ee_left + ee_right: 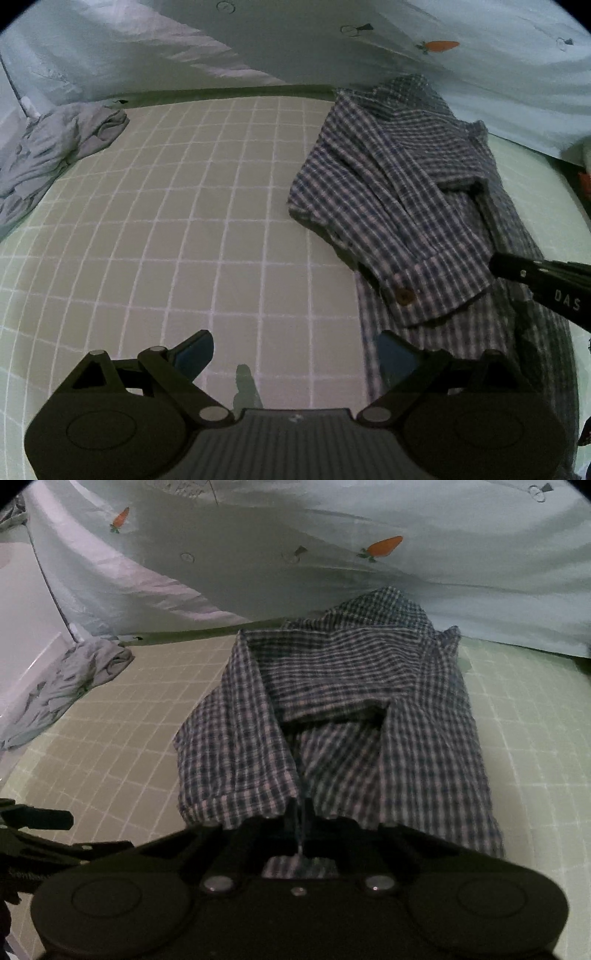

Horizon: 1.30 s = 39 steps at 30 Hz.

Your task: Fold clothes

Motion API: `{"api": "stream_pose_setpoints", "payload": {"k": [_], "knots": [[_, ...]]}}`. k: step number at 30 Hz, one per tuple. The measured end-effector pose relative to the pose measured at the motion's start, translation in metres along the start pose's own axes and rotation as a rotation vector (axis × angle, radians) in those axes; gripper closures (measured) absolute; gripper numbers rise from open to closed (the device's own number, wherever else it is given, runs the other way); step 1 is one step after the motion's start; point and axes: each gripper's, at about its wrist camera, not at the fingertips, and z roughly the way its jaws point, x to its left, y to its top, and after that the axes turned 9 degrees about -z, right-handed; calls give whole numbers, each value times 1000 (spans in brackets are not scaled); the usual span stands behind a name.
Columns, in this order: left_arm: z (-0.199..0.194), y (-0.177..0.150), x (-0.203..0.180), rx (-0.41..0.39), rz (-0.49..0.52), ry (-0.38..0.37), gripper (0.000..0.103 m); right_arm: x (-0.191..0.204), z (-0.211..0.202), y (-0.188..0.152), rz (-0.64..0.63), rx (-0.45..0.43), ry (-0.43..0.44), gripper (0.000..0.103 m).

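Note:
A blue and white checked shirt (406,206) lies partly folded on the green grid mat (184,221), with a brown button near its near cuff. My left gripper (295,354) is open and empty, low over the mat just left of the shirt's near edge. My right gripper (299,823) is shut on the shirt's (351,709) near hem, with cloth pinched between the closed fingers. The right gripper (498,264) also shows in the left wrist view at the right, on the shirt. The left gripper's finger (44,819) shows at the left of the right wrist view.
A crumpled grey garment (55,151) lies at the mat's far left corner; it also shows in the right wrist view (74,679). A pale sheet with carrot prints (369,48) hangs behind the mat (110,738).

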Motion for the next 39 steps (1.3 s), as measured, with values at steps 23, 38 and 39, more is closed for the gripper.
{"api": "stream_pose_setpoints", "payload": {"k": [23, 38, 39], "knots": [[-42, -96, -47, 10, -4, -20, 8, -61, -132, -117, 303, 18, -8, 102], [-34, -130, -45, 74, 11, 21, 8, -66, -129, -156, 319, 102, -58, 101], [-33, -131, -45, 79, 10, 24, 8, -66, -129, -157, 313, 108, -64, 100]]}}
